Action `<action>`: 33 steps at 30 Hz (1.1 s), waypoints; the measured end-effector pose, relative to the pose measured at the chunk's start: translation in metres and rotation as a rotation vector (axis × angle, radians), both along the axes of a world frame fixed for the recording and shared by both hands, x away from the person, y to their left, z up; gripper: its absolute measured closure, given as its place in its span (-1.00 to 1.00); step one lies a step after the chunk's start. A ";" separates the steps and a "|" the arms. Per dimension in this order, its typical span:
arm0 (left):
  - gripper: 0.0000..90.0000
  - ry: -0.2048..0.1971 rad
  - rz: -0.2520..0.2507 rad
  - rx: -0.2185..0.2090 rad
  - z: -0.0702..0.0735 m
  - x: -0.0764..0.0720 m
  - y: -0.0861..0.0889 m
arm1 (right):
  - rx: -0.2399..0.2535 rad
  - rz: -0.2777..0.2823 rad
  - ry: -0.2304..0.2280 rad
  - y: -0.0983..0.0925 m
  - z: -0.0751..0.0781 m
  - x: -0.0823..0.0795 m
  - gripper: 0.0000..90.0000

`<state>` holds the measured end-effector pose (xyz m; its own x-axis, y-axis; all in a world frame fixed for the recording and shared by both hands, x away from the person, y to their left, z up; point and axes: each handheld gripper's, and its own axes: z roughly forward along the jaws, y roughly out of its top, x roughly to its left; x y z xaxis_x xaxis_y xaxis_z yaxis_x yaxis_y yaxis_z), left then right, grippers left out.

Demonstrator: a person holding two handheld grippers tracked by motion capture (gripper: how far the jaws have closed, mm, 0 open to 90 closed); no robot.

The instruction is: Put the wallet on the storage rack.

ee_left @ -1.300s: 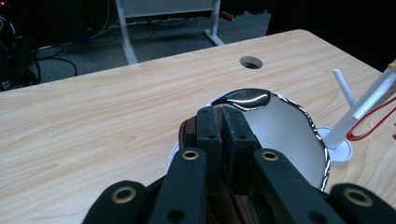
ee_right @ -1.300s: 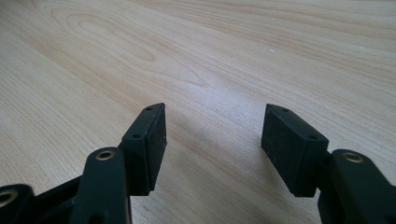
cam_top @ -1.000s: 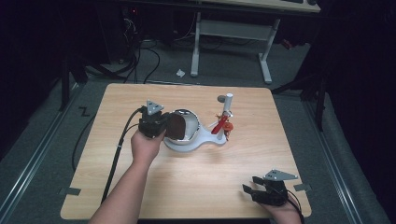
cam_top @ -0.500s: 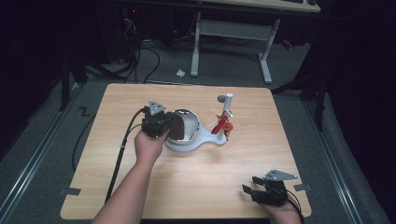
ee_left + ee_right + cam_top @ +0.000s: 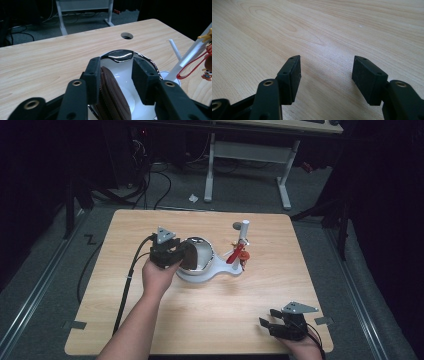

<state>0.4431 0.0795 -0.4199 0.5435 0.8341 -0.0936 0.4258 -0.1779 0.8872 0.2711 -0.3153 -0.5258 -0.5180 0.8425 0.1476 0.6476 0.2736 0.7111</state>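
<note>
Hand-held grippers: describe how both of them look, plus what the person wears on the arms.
Both the left hand-held gripper and right hand-held gripper are black, with flat rectangular pads, brass-ringed holes and a grey three-cornered plate on top. A black cable trails from the left one. The forearms are bare, without sleeves.

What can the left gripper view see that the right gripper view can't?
The left gripper view looks into a shiny bowl with a brown disc leaning by one jaw of the left gripper, and a white stand with a red band. The right gripper view has the right gripper, jaws wide apart, over bare wood. Both share the wooden table.
</note>
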 end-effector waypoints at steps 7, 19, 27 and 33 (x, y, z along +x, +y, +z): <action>0.04 0.006 -0.029 0.005 0.005 -0.005 0.005 | -0.003 0.007 -0.005 0.001 0.000 0.000 -0.10; -0.24 -0.007 -0.051 0.004 0.009 -0.020 0.020 | -0.001 0.005 -0.008 0.001 0.000 0.000 -0.11; -0.38 -0.003 -0.056 -0.011 0.001 -0.038 0.040 | -0.001 0.004 -0.009 0.001 -0.001 0.000 -0.13; -0.41 0.004 -0.056 -0.009 -0.012 -0.053 0.057 | -0.005 0.003 -0.008 0.003 -0.001 0.000 -0.13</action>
